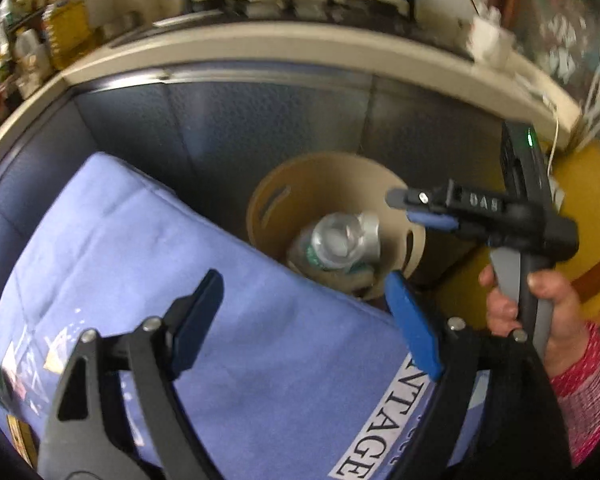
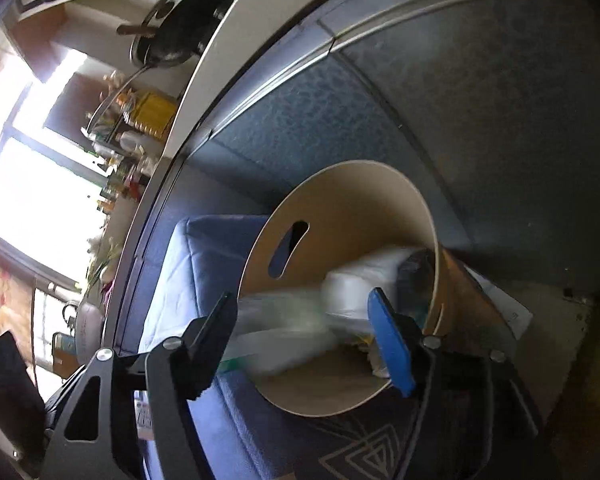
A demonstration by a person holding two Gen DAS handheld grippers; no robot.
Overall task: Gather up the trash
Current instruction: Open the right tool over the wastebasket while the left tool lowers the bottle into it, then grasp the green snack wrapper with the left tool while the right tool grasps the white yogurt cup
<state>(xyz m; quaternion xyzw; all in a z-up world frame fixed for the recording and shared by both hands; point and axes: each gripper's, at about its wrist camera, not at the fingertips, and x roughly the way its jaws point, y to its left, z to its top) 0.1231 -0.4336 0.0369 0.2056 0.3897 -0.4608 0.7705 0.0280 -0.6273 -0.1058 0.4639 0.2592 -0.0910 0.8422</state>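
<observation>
A round beige bin [image 1: 396, 188] with slot handles stands on the floor against a blue-grey cabinet front. It holds a crushed clear plastic bottle [image 1: 342, 240] and other trash. My left gripper [image 1: 304, 320] is open and empty, above a blue cloth beside the bin. My right gripper [image 1: 416, 210] hovers over the bin's right rim. In the right wrist view the right gripper [image 2: 304, 340] is open over the bin [image 2: 352, 196]. A blurred clear plastic item [image 2: 284, 320] lies between and just beyond its fingers, above white trash [image 2: 364, 280] in the bin.
A blue cloth-covered seat [image 1: 204, 280] with printed lettering lies left of the bin. A cream countertop [image 1: 260, 50] runs above the cabinet, with bottles [image 1: 64, 32] and a dark pan [image 2: 184, 20] on it. A yellow surface [image 1: 580, 208] lies to the right.
</observation>
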